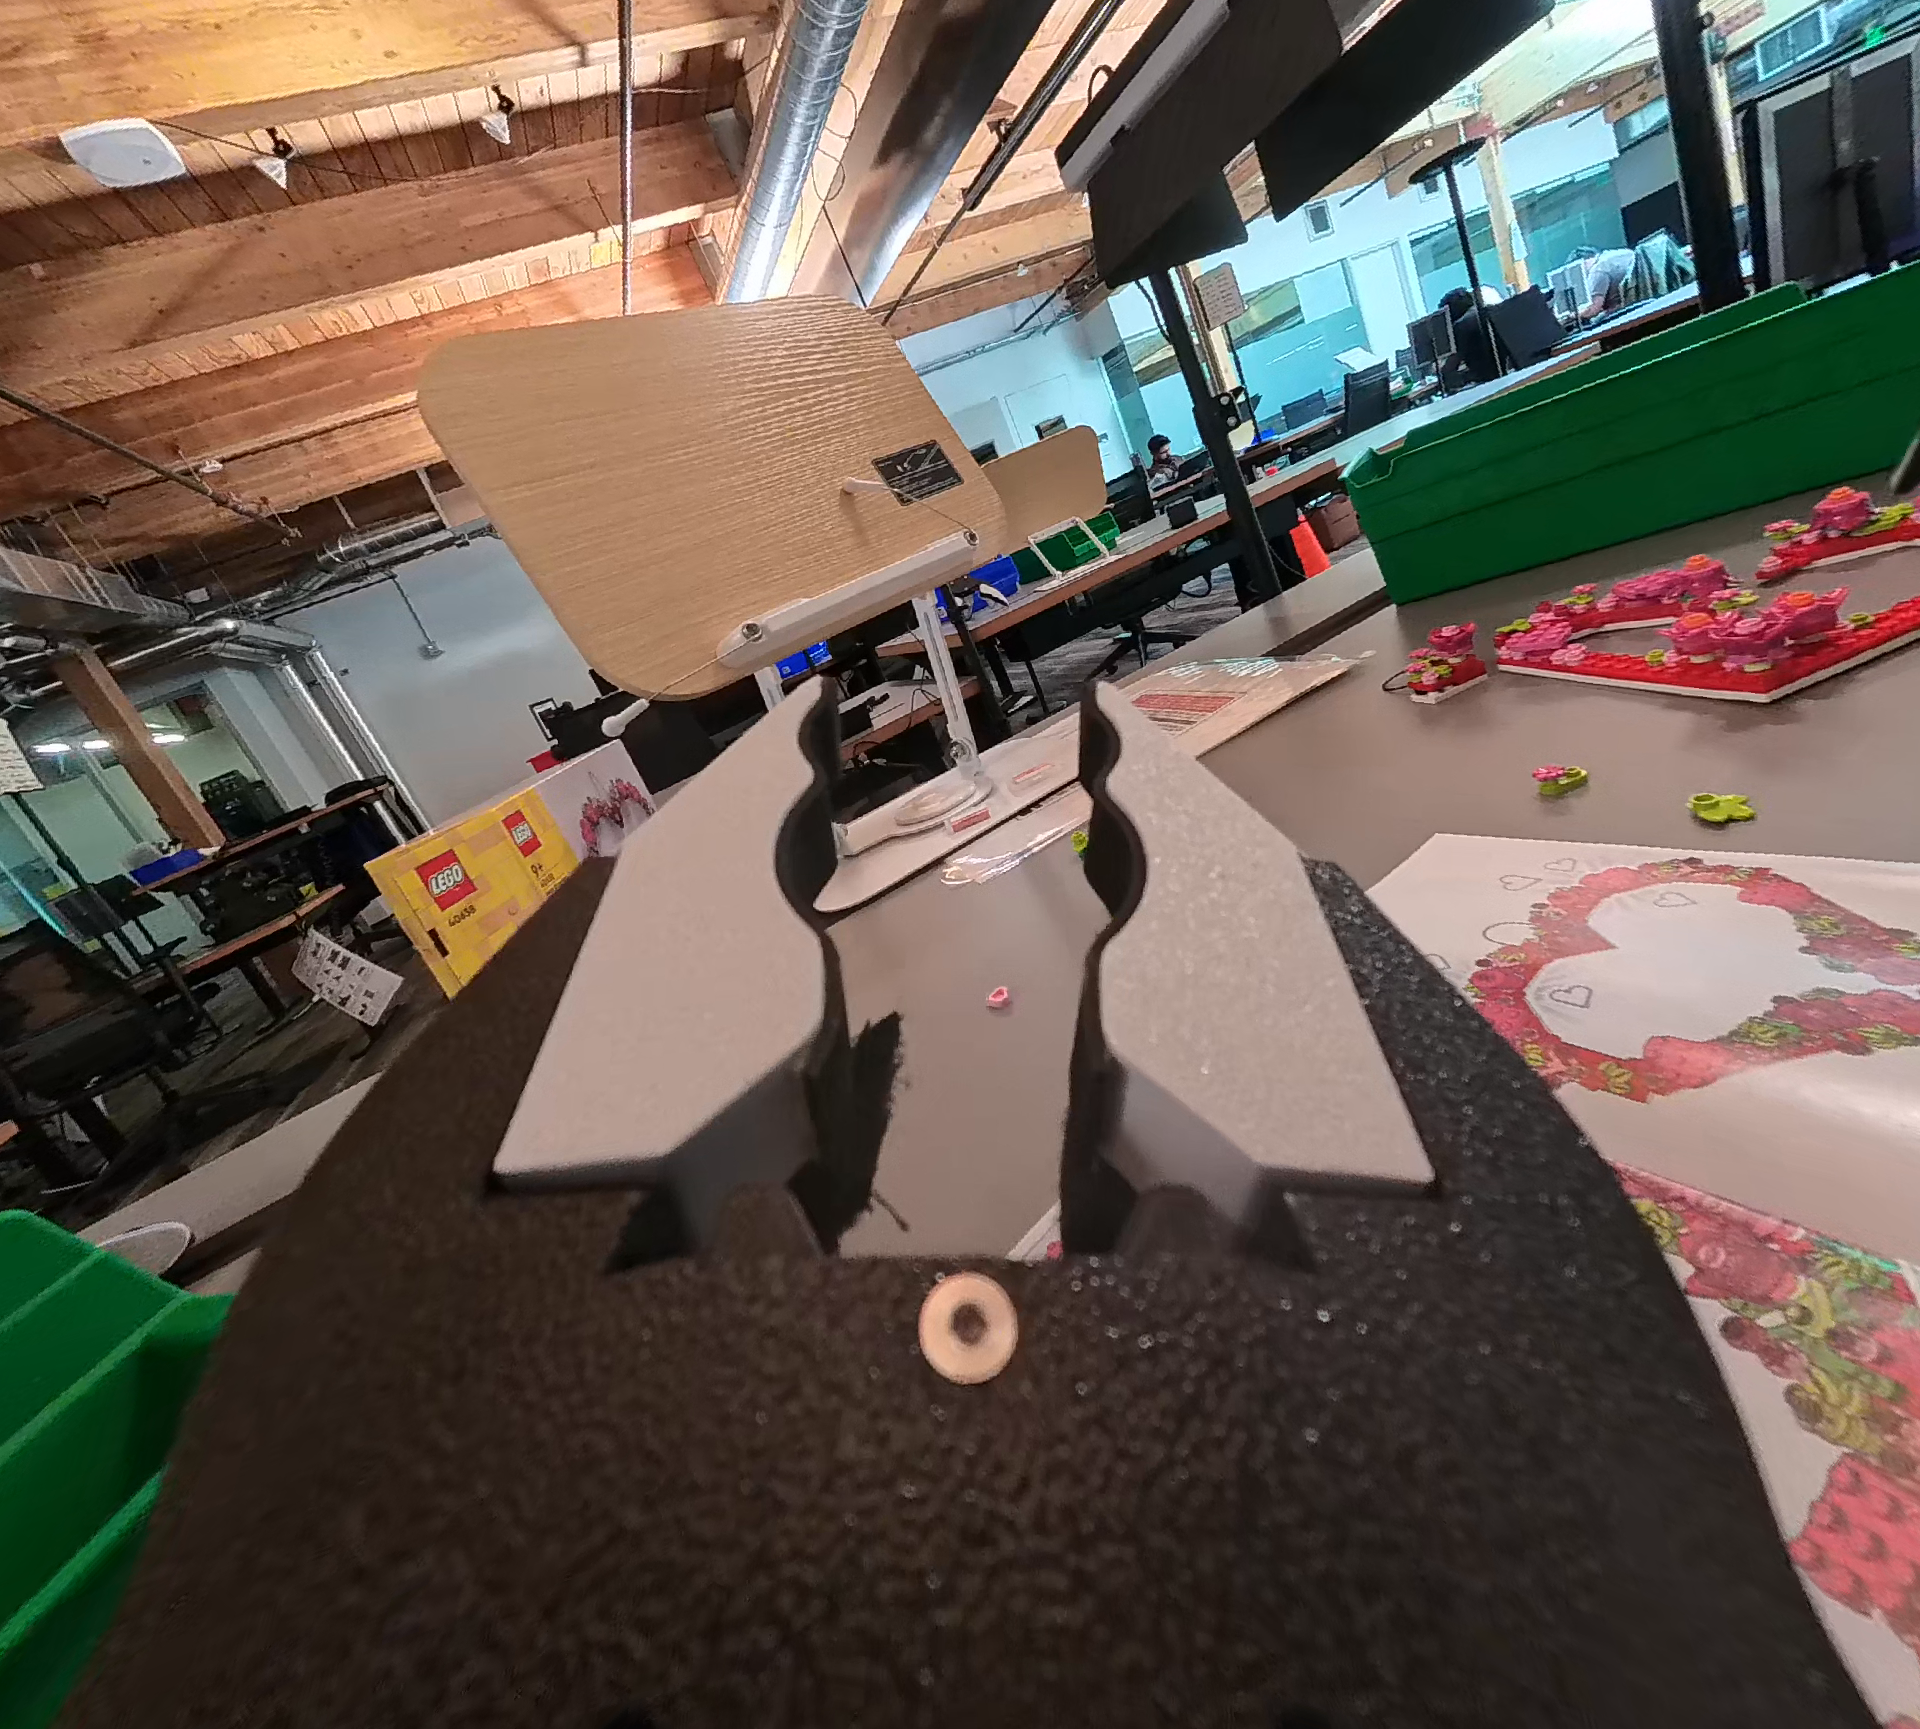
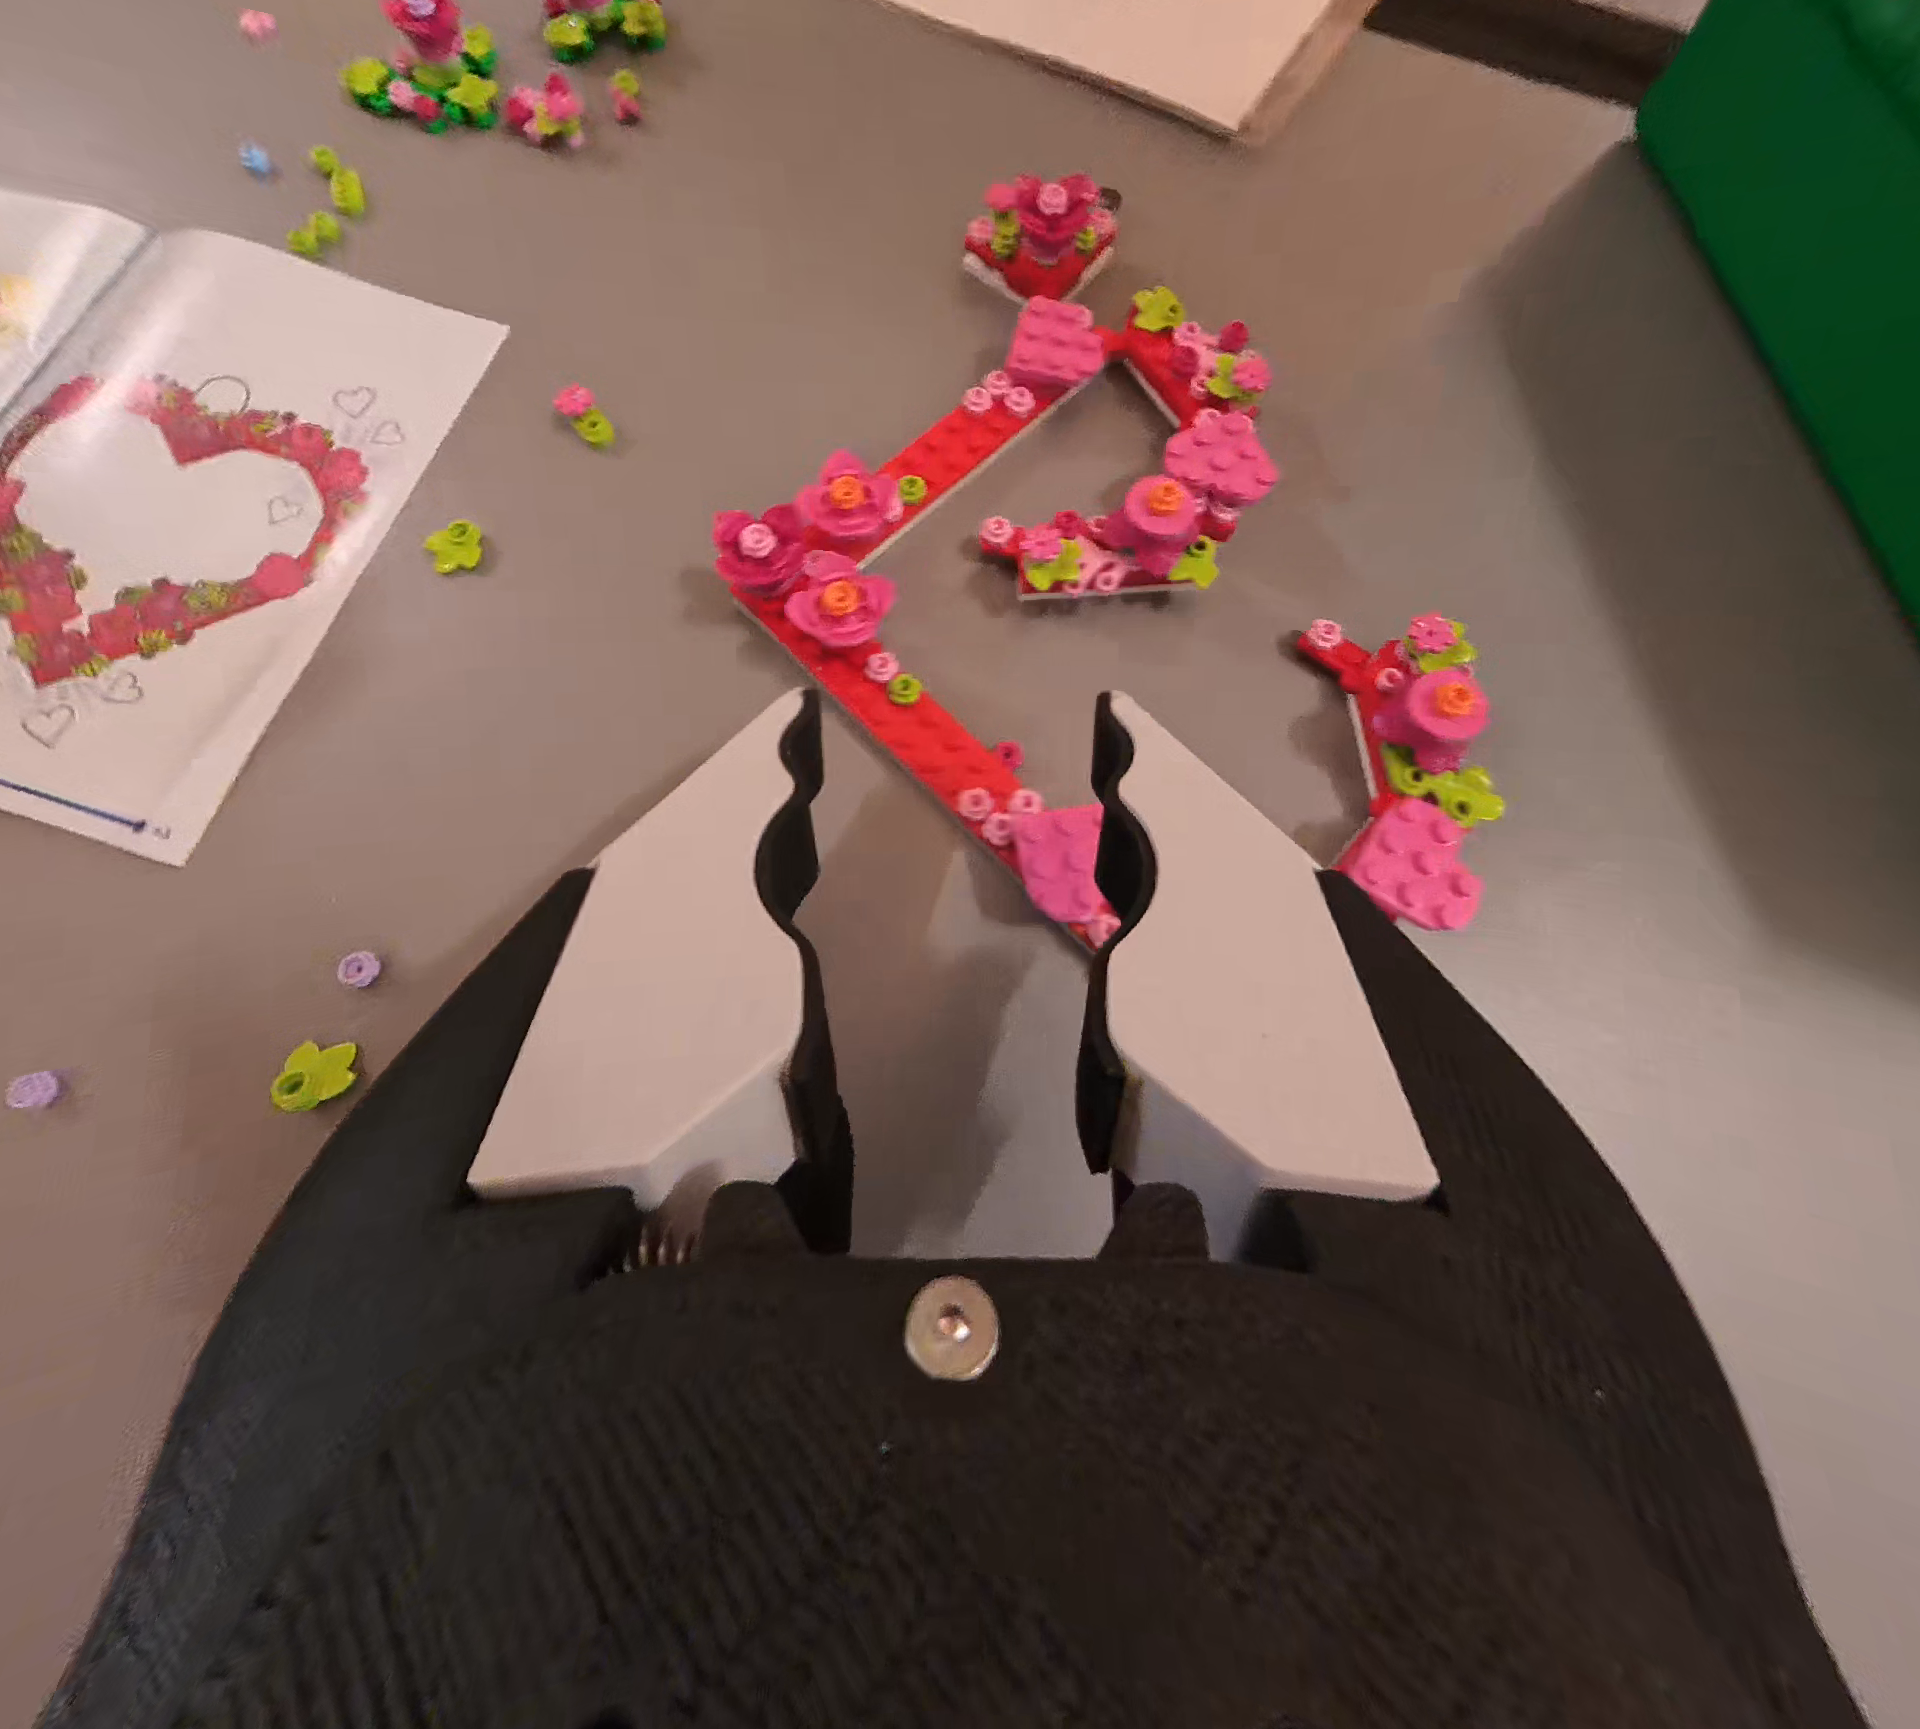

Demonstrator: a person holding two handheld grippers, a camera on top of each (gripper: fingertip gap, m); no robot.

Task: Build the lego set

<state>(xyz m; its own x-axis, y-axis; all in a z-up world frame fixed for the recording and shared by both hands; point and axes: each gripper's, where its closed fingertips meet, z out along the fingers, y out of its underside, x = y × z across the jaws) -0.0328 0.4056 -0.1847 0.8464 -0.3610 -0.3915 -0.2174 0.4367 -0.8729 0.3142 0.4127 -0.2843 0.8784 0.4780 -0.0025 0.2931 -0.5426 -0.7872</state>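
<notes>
Green bins (image 1: 1621, 474) contents unseen; left claw (image 1: 956, 713) and right claw (image 2: 956, 713) agape, empty.

Yellow box (image 1: 488, 890) — printed logo and numbers.

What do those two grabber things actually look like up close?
Both look alike. The left tongs and right tongs each have two pale grey wedge-shaped fingers with wavy black inner edges. They sit in a rough-textured black body with one round silver screw in the middle. No cables or sleeves show.
</notes>
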